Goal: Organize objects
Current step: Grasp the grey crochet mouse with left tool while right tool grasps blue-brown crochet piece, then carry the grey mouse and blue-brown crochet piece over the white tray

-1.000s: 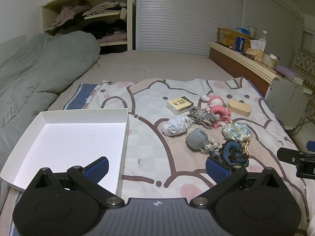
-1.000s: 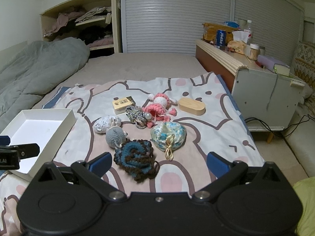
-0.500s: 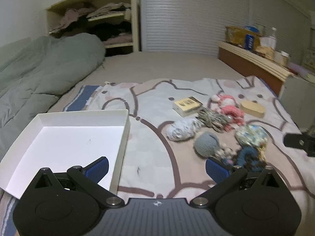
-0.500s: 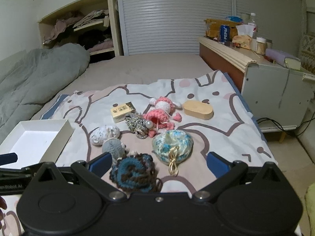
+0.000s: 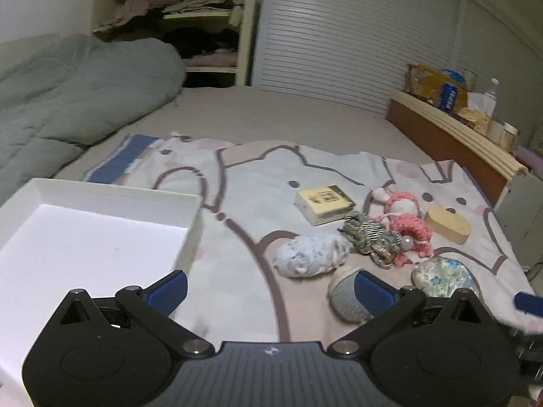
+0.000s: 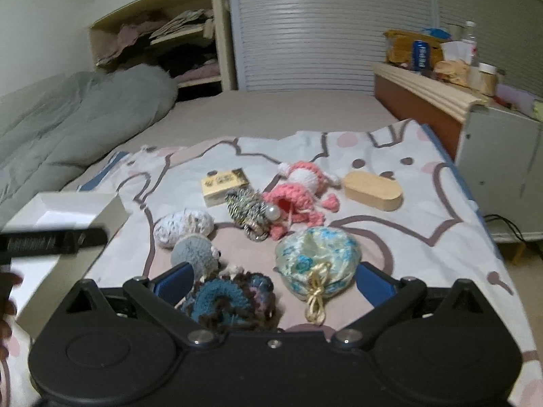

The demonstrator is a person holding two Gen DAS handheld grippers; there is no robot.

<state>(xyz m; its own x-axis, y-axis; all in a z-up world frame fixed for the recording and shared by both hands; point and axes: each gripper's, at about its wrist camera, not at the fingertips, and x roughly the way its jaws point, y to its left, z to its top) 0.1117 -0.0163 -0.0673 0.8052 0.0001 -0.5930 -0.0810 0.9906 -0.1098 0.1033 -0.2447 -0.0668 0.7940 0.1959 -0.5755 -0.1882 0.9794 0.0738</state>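
Observation:
A white open box (image 5: 85,237) lies on the bed at the left; it also shows in the right wrist view (image 6: 64,210). Small objects lie on the patterned sheet: a yellow card box (image 5: 324,203), a white knit ball (image 5: 310,254), a grey knit ball (image 6: 197,254), a pink crochet doll (image 6: 298,196), a striped cord bundle (image 6: 249,212), a wooden oval case (image 6: 371,190), a floral pouch (image 6: 317,261) and a dark blue crochet piece (image 6: 227,300). My left gripper (image 5: 269,291) is open between box and objects. My right gripper (image 6: 271,281) is open, low over the blue crochet piece and the pouch.
A grey duvet (image 5: 68,101) is bunched at the far left. A wooden headboard shelf (image 6: 427,84) with a can and jars runs along the right, with a grey cabinet (image 6: 502,156) beside the bed edge. Shelves with clothes (image 5: 176,17) stand behind.
Both grippers have moved forward and lower toward the objects. The dark blue crochet piece and pouch now sit between my right gripper's fingers. Both stay open.

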